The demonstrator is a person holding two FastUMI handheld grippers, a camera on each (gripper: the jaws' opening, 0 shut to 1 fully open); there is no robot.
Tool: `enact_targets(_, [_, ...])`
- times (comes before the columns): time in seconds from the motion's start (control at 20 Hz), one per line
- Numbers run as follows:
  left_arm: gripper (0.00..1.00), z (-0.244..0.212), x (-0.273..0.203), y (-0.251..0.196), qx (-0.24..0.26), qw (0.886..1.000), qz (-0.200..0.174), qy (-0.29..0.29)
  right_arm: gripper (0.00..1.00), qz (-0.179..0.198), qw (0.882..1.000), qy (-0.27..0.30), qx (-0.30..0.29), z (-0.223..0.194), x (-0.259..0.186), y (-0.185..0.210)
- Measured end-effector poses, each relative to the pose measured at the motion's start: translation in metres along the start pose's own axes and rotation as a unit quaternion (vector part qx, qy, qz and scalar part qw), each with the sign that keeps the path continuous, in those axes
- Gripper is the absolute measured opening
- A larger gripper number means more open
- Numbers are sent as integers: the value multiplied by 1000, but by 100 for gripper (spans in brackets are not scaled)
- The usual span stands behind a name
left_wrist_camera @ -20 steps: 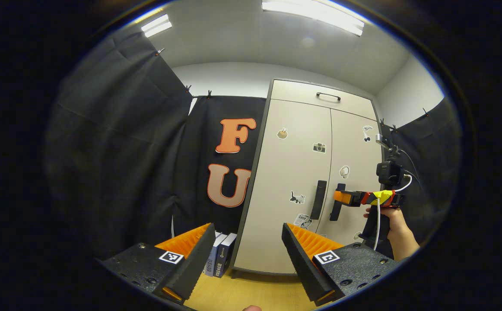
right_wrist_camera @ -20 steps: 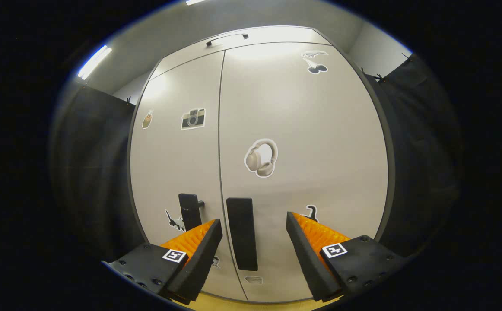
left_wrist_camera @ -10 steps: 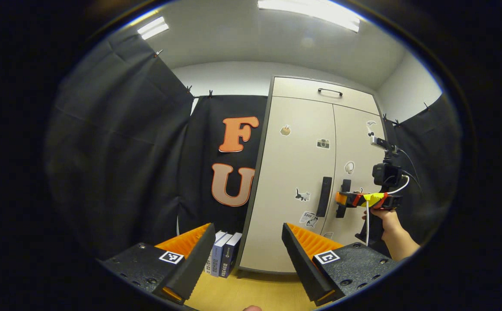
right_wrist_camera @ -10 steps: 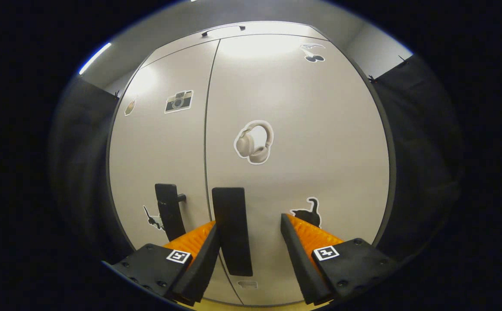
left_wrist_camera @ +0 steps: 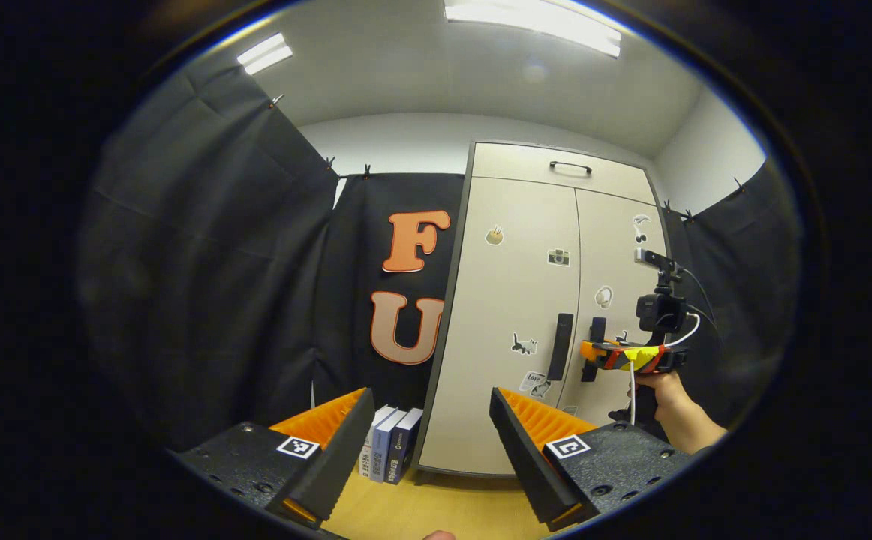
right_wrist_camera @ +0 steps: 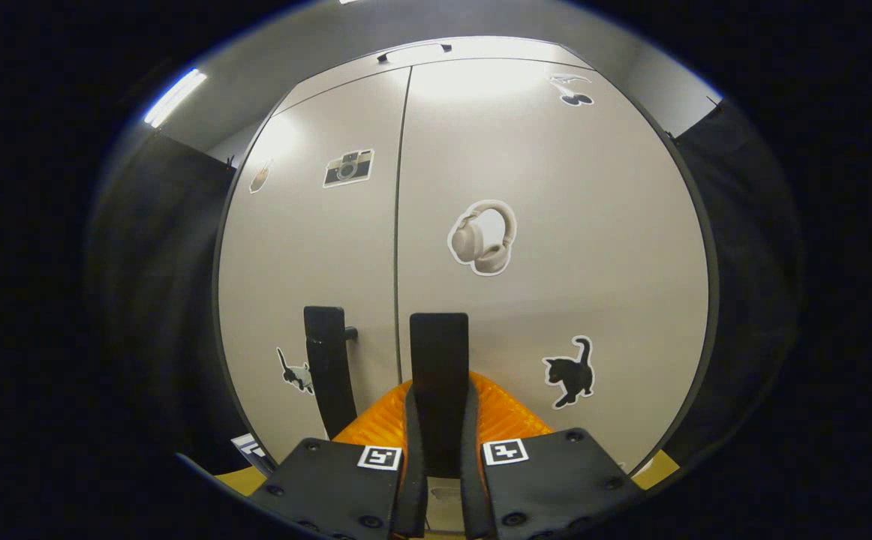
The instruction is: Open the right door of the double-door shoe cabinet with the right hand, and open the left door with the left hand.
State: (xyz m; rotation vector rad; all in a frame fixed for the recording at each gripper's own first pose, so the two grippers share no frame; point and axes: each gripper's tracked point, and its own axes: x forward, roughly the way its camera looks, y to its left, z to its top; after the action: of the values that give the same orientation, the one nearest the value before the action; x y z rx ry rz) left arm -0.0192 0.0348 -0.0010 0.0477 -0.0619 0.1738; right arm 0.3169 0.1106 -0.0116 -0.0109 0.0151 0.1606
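Note:
The beige double-door shoe cabinet (left_wrist_camera: 526, 247) stands with both doors closed. In the right gripper view the right door's black handle (right_wrist_camera: 440, 360) runs down between my right gripper's (right_wrist_camera: 440, 465) fingers, which are shut on its lower part. The left door's black handle (right_wrist_camera: 327, 367) stands just left of it. In the left gripper view my left gripper (left_wrist_camera: 432, 420) is open and held well back from the cabinet, nothing between its fingers. That view also has the left handle (left_wrist_camera: 560, 346), the right handle (left_wrist_camera: 595, 345) and the right gripper (left_wrist_camera: 593, 351), held by a hand (left_wrist_camera: 661, 386).
Several books (left_wrist_camera: 391, 442) stand on the wooden floor (left_wrist_camera: 421, 510) against the cabinet's left side. Black cloth walls close in on both sides. A top compartment with a small handle (left_wrist_camera: 571, 166) sits above the doors. Stickers dot both doors.
My right gripper moved in onto the right door's handle and went from open to shut on it. My left gripper stayed open and nearly still.

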Motion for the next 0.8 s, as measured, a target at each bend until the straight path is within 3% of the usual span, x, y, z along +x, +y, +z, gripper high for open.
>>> enact_targets(0.2, [95, 2, -3, 3, -5, 1000, 0, 0, 26, 11, 1000, 11, -6, -1, -13, 1])
enact_targets(0.45, [94, 4, -1, -5, -23, 1000, -20, 6, 27, 52, 998, 37, 18, -1, -58, -1])
enact_targets(0.8, [94, 15, -4, -20, -43, 999, 3, -16, 27, 105, 994, 41, 1, 2, -121, -21])
